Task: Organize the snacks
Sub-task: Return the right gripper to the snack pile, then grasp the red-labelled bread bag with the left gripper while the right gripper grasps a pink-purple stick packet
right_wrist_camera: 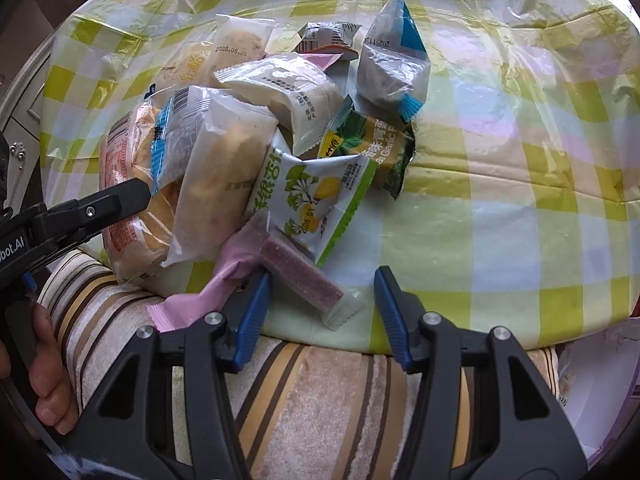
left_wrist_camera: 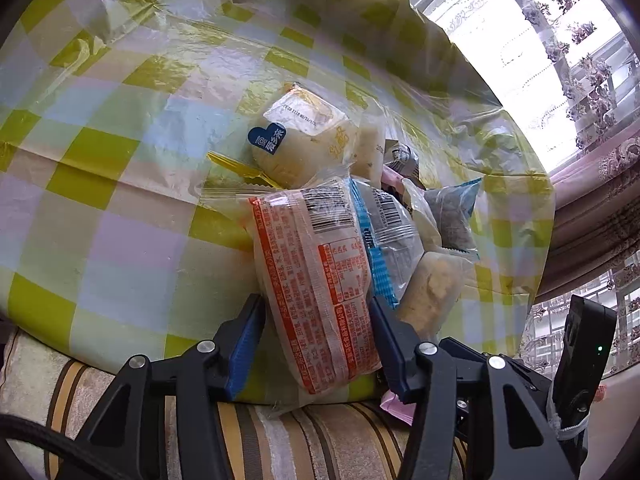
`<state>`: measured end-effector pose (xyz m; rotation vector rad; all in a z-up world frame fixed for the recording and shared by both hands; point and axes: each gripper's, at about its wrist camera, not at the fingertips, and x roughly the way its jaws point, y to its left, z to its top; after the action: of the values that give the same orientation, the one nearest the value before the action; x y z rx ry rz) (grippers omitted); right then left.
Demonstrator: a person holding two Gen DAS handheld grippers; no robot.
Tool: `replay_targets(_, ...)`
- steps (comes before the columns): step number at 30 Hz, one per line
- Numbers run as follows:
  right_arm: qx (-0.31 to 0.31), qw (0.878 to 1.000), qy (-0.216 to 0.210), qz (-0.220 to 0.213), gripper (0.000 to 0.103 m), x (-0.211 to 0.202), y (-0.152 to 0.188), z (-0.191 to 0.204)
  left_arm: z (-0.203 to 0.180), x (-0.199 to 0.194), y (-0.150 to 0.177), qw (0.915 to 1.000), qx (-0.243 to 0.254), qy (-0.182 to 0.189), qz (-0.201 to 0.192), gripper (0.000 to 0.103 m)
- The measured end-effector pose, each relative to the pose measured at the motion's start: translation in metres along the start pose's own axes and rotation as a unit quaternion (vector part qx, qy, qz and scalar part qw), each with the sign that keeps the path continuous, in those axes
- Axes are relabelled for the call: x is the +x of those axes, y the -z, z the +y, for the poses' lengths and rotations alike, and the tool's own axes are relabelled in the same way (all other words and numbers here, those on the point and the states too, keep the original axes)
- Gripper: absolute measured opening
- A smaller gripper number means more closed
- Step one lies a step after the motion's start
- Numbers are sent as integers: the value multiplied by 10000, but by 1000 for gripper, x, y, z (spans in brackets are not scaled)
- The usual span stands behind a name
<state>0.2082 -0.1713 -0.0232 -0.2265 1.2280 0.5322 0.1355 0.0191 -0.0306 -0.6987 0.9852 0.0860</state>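
A heap of packaged snacks [right_wrist_camera: 256, 120] lies on the counter [right_wrist_camera: 500, 208], which is covered in a checked plastic sheet, toward the near edge. The left claw [left_wrist_camera: 316, 340] pinches an orange-printed bread packet [left_wrist_camera: 320, 280] at the heap's 6 o'clock; both blue pads bear on its sides. The right claw [right_wrist_camera: 320, 312] stands part-spread around the end of a purple bar in clear wrap [right_wrist_camera: 304, 276]; its left pad sits just beside the bar, its right pad clear of it. A green-and-white sachet [right_wrist_camera: 316, 196] lies at the bar's 12 o'clock. A striped cushion [right_wrist_camera: 320, 392] borders the counter at 6 o'clock.
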Motion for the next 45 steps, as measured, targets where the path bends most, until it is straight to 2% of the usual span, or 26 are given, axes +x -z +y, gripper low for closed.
replay_targets(4, -93, 10000, 14, -33, 49, 3, -5, 7, 1, -1, 1, 10000, -10, 13, -44, 49)
replay_targets(6, -101, 9999, -29, -51, 41, 5, -7, 8, 1, -2, 2, 10000, -23, 17, -77, 48)
replay_targets(10, -132, 9998, -104, -69, 35, 5, -3, 11, 5, -5, 3, 9999, -82, 33, -127, 46)
replay_targets(14, -225, 9994, -242, -88, 24, 3, 4, 11, 5, -7, 4, 9999, -61, 12, -148, 46)
replay_targets(21, -304, 9985, -328, -315, 24, -9, 12, 19, 6, -10, 6, 9996, -100, -24, -257, 45)
replay_targets(31, -86, 9962, -434, -756, 24, -29, 14, 7, 6, -27, 10, 9975, -133, -227, -663, 39)
replay_targets(45, 344, 9902, -755, -1123, 24, -60, 31, -25, -1, -63, 17, 9882, -153, -537, -1429, 34)
